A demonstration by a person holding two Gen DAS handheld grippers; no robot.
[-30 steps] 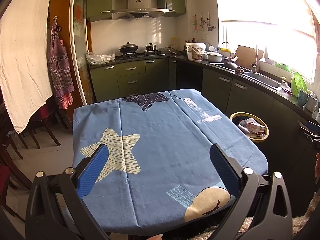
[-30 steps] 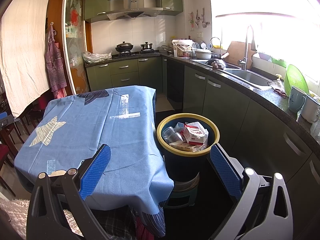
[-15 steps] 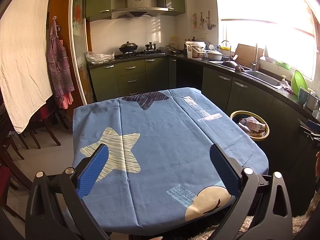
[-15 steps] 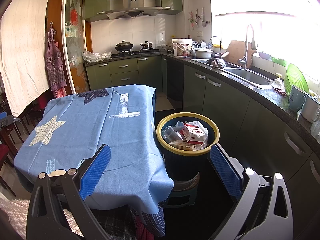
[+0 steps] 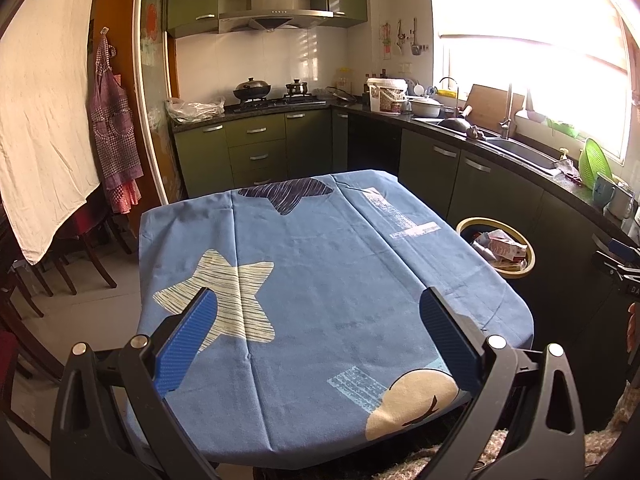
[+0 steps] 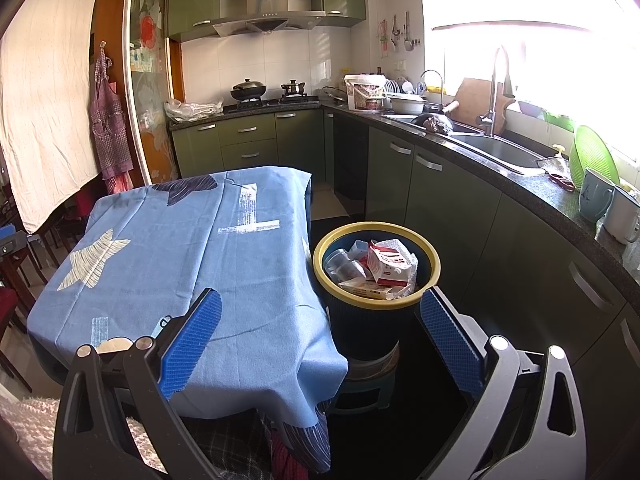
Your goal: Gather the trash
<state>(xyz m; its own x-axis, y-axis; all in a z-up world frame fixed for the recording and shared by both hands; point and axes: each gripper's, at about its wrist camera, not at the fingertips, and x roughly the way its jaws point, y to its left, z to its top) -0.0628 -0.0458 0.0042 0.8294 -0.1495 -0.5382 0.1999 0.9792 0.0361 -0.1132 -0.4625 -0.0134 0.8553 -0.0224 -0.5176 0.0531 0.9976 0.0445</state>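
A kitchen with green cabinets [image 6: 248, 136] runs along the back wall and down the right side under a bright window, and in front of it stands one table under a blue tablecloth [image 5: 320, 280] printed with stars. No loose trash shows on the cloth in either view, so the collecting looks finished or nearly so. Just beside the table's right edge stands the single trash bin [image 6: 376, 280], dark-walled with a yellow rim, raised on a small stool [image 6: 372, 384]; it is filled almost to the rim with the trash [image 6: 376, 268]: crumpled cartons, a red-and-white box and what looks like clear plastic, too jumbled to count. The bin is the relation that matters for any next drop: it lies straight ahead of the right gripper [image 6: 320, 332], slightly below and between its finger lines, whereas from the left gripper [image 5: 320, 332] it sits well off to the right, beyond the table corner, so the right hand is the nearer one. The bin is round, so no approach direction is favoured. Both grippers have their blue-padded fingers spread wide with nothing between them; each holds nothing. The left gripper hovers over the near end of the table. Two mugs [image 6: 600, 196] stand on the counter at right, away from the work.
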